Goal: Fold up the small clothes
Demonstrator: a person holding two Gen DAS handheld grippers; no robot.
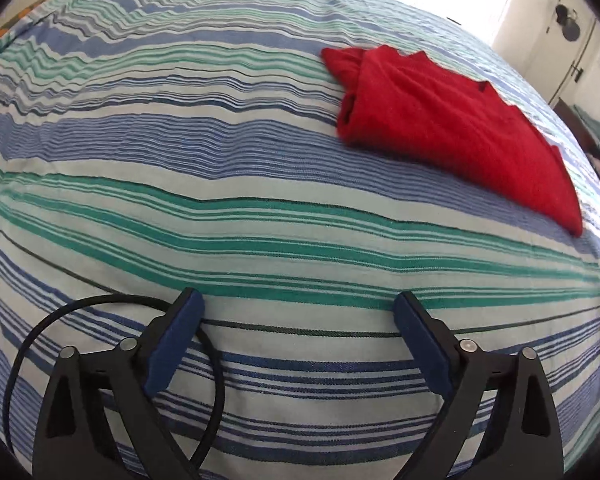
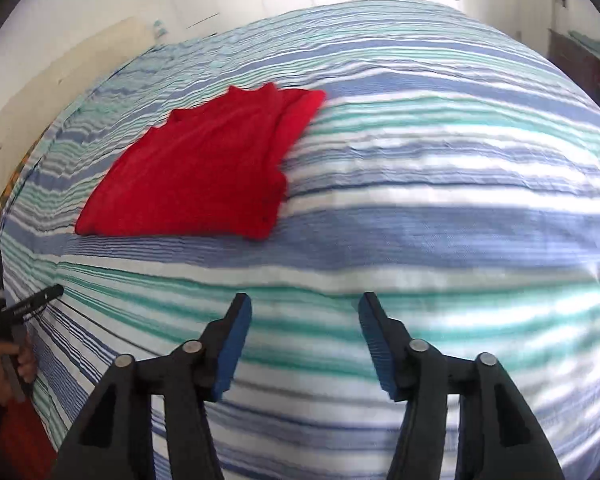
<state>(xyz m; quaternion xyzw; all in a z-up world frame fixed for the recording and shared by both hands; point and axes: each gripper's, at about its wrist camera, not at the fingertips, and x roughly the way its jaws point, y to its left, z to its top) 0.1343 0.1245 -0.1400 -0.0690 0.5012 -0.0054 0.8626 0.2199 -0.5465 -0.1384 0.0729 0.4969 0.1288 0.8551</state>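
Note:
A red garment [image 1: 452,128] lies folded into a compact, roughly rectangular stack on the striped bed cover, at the upper right of the left wrist view. It also shows in the right wrist view [image 2: 204,172], at the upper left. My left gripper [image 1: 298,300] is open and empty, low over the cover, well short of the garment. My right gripper [image 2: 305,304] is open and empty too, near the bed's front, apart from the garment. The left gripper also shows at the left edge of the right wrist view [image 2: 40,298], held by a hand.
The bed cover [image 1: 220,184] has blue, green and white stripes and fills both views. A black cable [image 1: 28,344] loops by my left gripper. A dark piece of furniture [image 2: 572,56] with folded cloth stands at the far right. White walls lie behind the bed.

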